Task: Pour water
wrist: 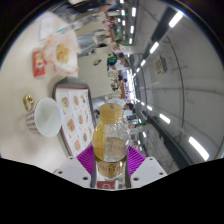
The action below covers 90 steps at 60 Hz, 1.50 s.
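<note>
A clear plastic bottle (111, 135) with a white cap and pale yellowish liquid stands upright between my fingers, its lower body pressed by the purple pads (88, 158) on both sides. My gripper (111, 166) is shut on the bottle and holds it above the table. To the left of the bottle, a white cup (44, 116) with a handle rests on the table beside a printed menu sheet (77, 113). The whole scene appears tilted.
A white table (60, 75) stretches ahead with a printed card (40, 63) and a plate of food (62, 50) at its far side. Beyond, a long room with ceiling light strips (165, 45) and people (122, 70) in the distance.
</note>
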Tool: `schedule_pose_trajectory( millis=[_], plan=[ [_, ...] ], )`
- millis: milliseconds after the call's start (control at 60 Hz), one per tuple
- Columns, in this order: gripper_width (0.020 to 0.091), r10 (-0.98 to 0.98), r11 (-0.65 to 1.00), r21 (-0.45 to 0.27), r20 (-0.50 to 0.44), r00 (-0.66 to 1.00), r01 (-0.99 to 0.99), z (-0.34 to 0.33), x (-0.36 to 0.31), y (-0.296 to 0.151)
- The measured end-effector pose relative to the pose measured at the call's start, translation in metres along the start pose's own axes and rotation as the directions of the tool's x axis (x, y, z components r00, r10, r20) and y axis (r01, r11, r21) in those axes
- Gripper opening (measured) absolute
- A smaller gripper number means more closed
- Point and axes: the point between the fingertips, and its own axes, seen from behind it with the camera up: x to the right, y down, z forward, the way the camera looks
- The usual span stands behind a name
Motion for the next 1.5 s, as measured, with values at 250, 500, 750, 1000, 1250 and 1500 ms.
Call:
schedule_pose_trajectory(
  millis=[250,500,750,1000,1250,1500],
  plan=[
    [0.0384,0.819,0.574,-0.156,0.134,0.558,-0.804,-0.008,0.001,0.049],
    [0.0384,0.962,0.265,-0.301,0.138,0.234,-0.916,0.000,-0.072,0.094],
    [0.0398,0.974,0.215,-0.289,0.137,0.182,-0.933,-0.003,-0.098,0.109],
    [0.0824,0.975,0.217,-0.372,0.130,0.181,-0.903,-0.015,-0.103,0.118],
    [0.0846,0.959,0.277,-0.434,0.175,0.221,-0.857,-0.114,-0.060,0.110],
    [0.0844,0.959,0.277,-0.486,0.200,0.203,-0.829,-0.233,-0.021,0.092]
  ],
)
